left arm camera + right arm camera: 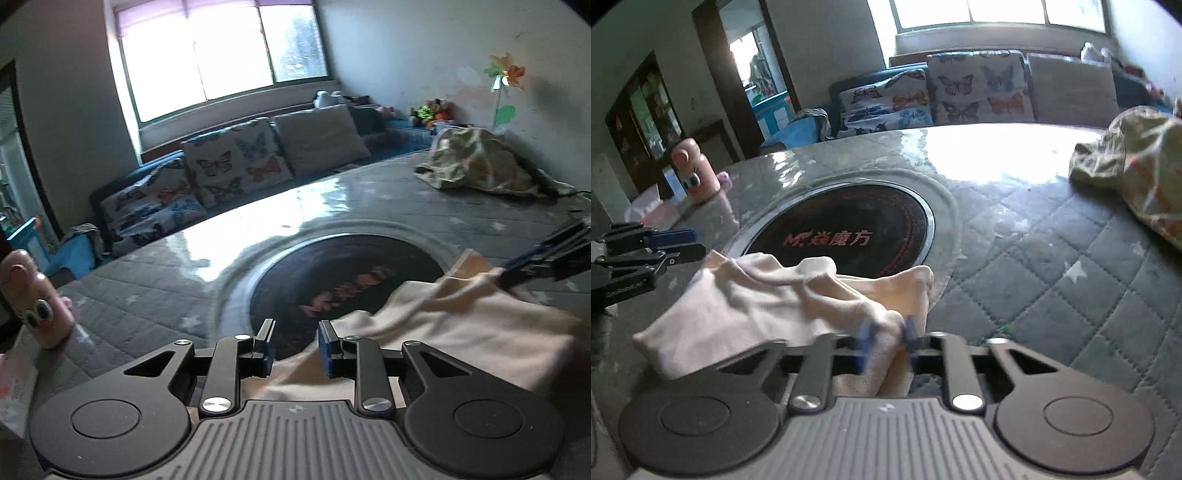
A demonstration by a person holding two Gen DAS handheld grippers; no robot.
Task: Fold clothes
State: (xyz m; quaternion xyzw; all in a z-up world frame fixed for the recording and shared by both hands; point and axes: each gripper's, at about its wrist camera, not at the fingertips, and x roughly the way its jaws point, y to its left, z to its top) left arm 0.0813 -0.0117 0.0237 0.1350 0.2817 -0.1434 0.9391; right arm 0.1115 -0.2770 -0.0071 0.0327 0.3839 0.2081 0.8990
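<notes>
Looking along the left claw (296,347), I saw its two blue-padded fingers (326,349) standing apart with nothing between them; the pale cream folded cloth (458,332) lay just ahead and to the claw's right, spilling partly over the round black glass hob plate (343,273) let into the grey quilted table cover (147,295). Off to that claw's far right the right claw (532,266) was nipping the cloth's far corner. A pink cartoon-faced bottle (35,299) stood well off to the left claw's left, and a crumpled green patterned garment (476,162) sat far ahead on the right.

From the right claw (886,338), blurred, its fingers were pressed onto a bunched corner of the cream cloth (746,299), which stretched away to that claw's left towards the left claw (670,245).

With only one corner pinched and the other side let go, I judged the fold could drag crooked or fall open if the right claw pulled. That thick bunch might slip from the pads. The shiny hob gave little friction, so the whole cloth could slide rather than fold.
</notes>
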